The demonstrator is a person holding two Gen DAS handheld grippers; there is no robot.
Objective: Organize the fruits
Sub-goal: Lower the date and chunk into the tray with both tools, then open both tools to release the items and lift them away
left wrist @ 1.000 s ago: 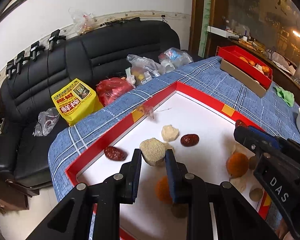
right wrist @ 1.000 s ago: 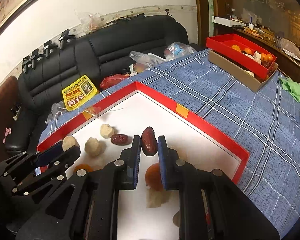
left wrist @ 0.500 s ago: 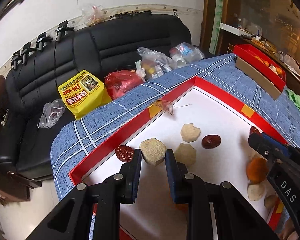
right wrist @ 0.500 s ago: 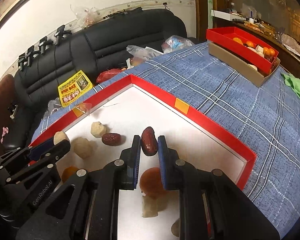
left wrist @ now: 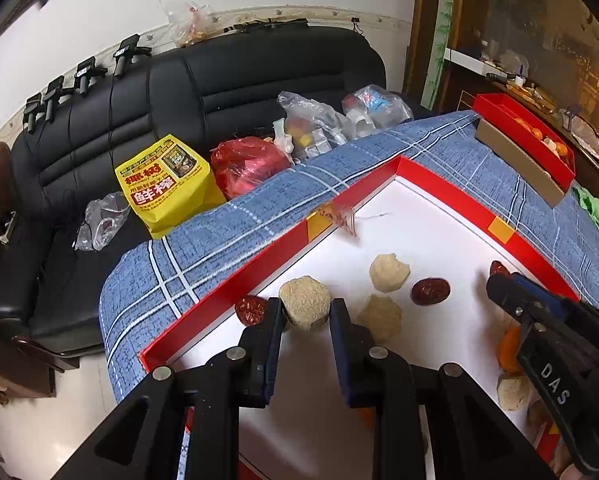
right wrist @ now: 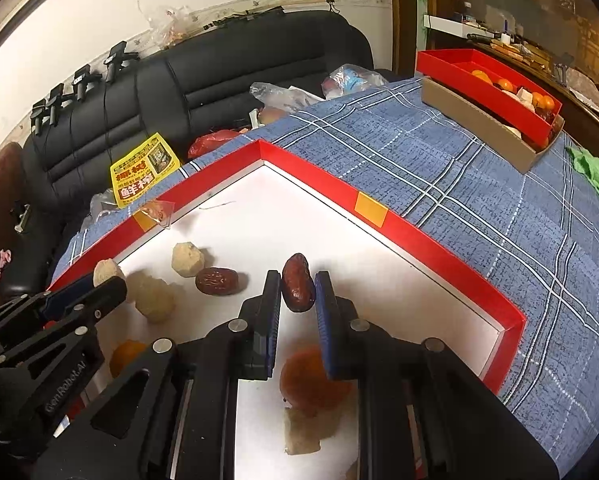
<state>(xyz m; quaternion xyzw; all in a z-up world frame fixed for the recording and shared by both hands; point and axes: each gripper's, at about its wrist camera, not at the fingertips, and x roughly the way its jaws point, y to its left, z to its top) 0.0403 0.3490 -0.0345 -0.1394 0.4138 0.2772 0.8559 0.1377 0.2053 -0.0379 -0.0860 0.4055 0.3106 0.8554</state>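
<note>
Black leather sofa [left wrist: 203,92] sits vs. a white wall [left wrist: 99,8], w/ a yellow bag [left wrist: 167,184] & plastic bags on the seat. Blue plaid tablecloth [right wrist: 479,184] covers the table; dark wood cabinet [left wrist: 539,40] at right, warm lamp glow.

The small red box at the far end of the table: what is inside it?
The small red box holds several orange fruits and pale pieces; its near wall hides the bottom.

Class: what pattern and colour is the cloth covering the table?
Blue tablecloth with white plaid lines; clearest in the right wrist view.
</note>
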